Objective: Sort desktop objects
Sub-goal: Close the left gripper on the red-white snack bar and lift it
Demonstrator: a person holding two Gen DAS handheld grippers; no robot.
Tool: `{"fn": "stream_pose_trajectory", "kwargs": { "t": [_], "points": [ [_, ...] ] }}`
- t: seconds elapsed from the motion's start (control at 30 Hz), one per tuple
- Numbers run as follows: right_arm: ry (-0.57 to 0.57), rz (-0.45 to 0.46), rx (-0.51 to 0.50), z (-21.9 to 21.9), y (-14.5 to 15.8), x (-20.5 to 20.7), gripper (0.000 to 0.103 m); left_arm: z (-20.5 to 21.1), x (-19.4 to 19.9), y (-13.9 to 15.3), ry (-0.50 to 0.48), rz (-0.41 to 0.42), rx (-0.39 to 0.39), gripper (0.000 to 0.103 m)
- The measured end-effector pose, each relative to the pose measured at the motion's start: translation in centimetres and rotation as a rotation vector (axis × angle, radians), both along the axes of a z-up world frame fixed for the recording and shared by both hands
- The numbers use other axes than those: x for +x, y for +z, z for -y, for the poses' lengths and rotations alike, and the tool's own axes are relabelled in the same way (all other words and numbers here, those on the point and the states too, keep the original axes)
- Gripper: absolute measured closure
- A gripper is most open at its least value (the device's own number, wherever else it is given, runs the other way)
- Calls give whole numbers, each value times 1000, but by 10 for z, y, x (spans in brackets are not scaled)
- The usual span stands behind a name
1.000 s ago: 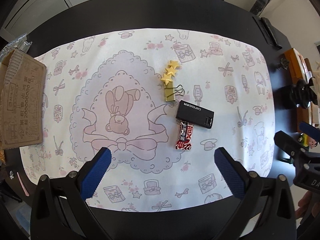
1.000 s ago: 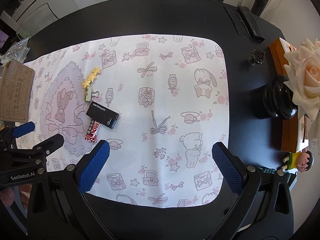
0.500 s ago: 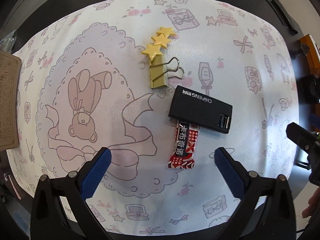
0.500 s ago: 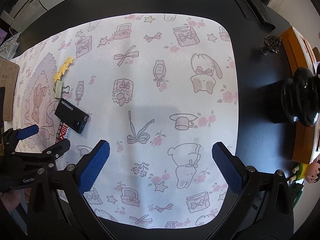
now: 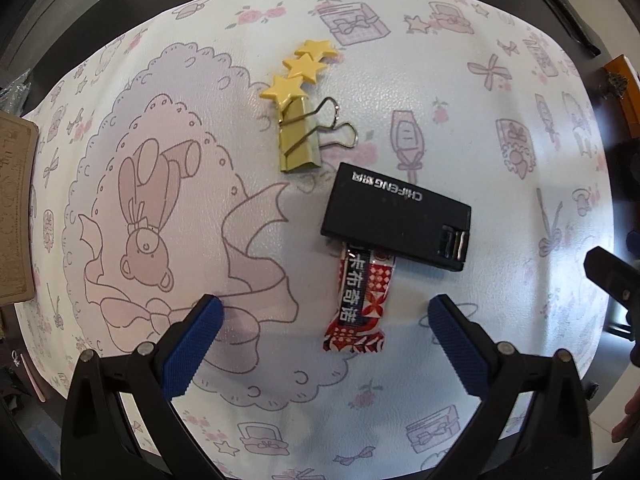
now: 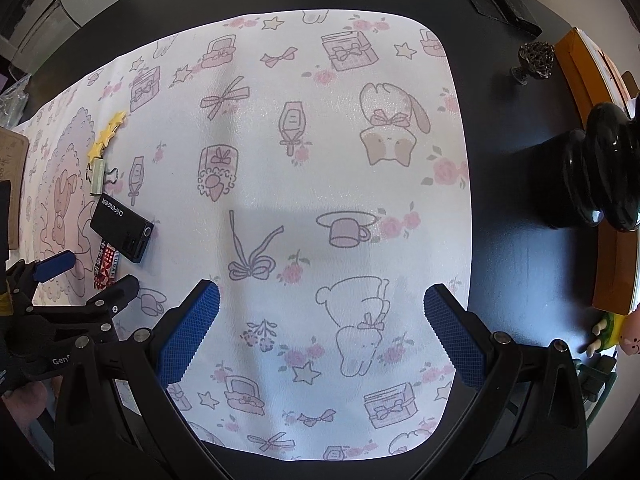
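On the patterned mat (image 5: 400, 60) lie a gold binder clip (image 5: 301, 136) topped with three yellow stars (image 5: 298, 72), a black rectangular device (image 5: 396, 216), and a red candy wrapper (image 5: 360, 300) partly tucked under the device. My left gripper (image 5: 324, 316) hovers open just above the near end of the wrapper, its blue pads on either side. The same items show small at the left of the right wrist view: the clip (image 6: 98, 170), the device (image 6: 122, 226), the wrapper (image 6: 106, 266). My right gripper (image 6: 320, 312) hangs open over bare mat with nothing between its fingers.
A brown cardboard card (image 5: 14, 216) lies at the mat's left edge. On the dark table to the right stand a black vase (image 6: 600, 172), an orange-brown box (image 6: 592, 128), a small metal ornament (image 6: 534, 58) and a figurine (image 6: 622, 332).
The left gripper has moved forward and lower toward the wrapper and device, which now loom larger. The right gripper has also drifted forward over the mat. Both stay open.
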State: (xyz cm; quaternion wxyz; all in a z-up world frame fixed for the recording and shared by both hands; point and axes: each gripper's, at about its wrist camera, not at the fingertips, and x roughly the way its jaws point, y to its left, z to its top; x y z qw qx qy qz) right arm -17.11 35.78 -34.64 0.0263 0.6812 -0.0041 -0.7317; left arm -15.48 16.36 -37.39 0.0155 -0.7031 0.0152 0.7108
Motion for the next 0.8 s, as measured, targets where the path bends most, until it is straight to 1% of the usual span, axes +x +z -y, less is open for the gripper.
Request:
{"fn": "stream_pose_trajectory", "kwargs": {
  "t": [0.07, 0.13, 0.2, 0.23, 0.27, 0.3, 0.33, 0.37, 0.4, 0.57, 0.8],
  "points": [
    [-5, 6, 1, -1, -1, 2, 0, -1, 1, 1, -1, 0, -1, 3],
    [-5, 14, 4, -1, -3, 4, 0, -4, 2, 3, -7, -1, -2, 8],
    [1, 22, 7, 0, -5, 6, 0, -9, 4, 8, -26, -9, -1, 20],
    [-2, 21, 8, -1, -5, 7, 0, -12, 4, 10, -34, -12, 0, 24],
    [-5, 20, 9, -1, -5, 7, 0, -13, 4, 11, -35, -13, 3, 33],
    [-9, 22, 5, -1, -5, 8, 0, -13, 5, 12, -35, -14, 6, 45],
    [-8, 23, 4, -1, -6, 8, 0, -13, 5, 13, -35, -15, 9, 53],
    [-7, 24, 3, 0, -6, 8, 0, -13, 5, 13, -35, -16, 12, 79],
    [-7, 23, 2, -1, -4, 8, 0, -13, 5, 14, -35, -17, 15, 84],
    [-6, 21, 3, 1, -2, 8, 0, -14, 6, 18, -36, -22, 31, 85],
    [5, 21, 6, 16, 0, 7, 0, -8, 6, 22, -33, -22, 45, 85]
  ]
}}
